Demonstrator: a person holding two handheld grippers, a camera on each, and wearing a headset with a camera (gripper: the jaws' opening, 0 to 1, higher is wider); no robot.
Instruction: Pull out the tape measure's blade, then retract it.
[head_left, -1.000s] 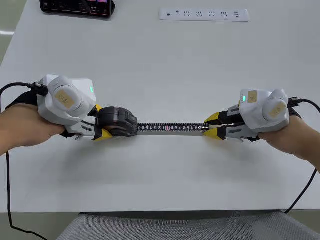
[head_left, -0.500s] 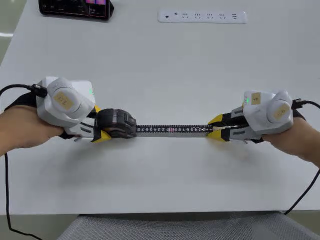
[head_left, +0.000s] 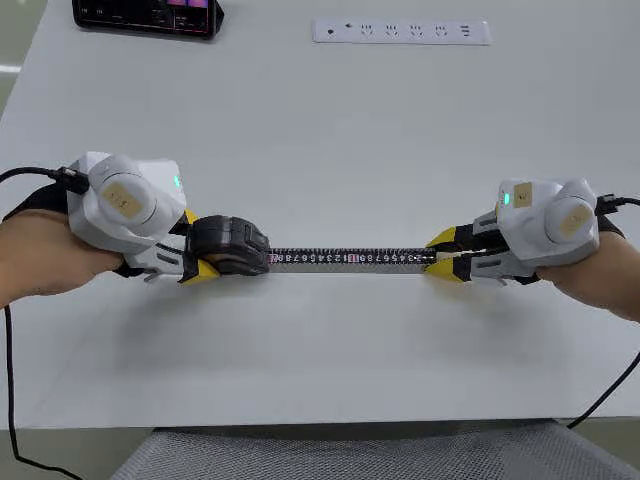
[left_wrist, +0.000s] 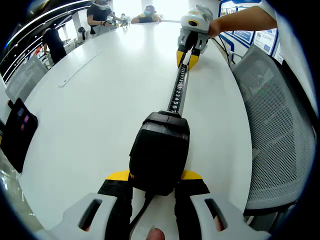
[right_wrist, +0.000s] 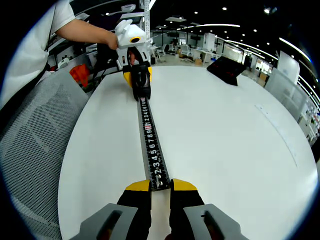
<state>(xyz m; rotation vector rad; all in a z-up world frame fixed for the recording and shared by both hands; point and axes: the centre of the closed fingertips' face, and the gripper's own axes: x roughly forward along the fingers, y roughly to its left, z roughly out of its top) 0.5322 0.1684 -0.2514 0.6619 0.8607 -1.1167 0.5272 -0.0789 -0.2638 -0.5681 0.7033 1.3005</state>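
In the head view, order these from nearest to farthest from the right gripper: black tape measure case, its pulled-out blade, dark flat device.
1. Pulled-out blade, clamped by the right gripper.
2. Black tape measure case, blade's left end.
3. Dark flat device, far left corner.

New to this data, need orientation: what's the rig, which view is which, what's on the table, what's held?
No robot: a person holds handheld tongs in each hand. The rectangular picture looks down from a headset camera; the two round ones come from cameras on the tongs. The left tongs clamp the tape measure's black case; the right tongs pinch the end of its blade, stretched over the white table. A power strip and a dark device lie at its far edge.
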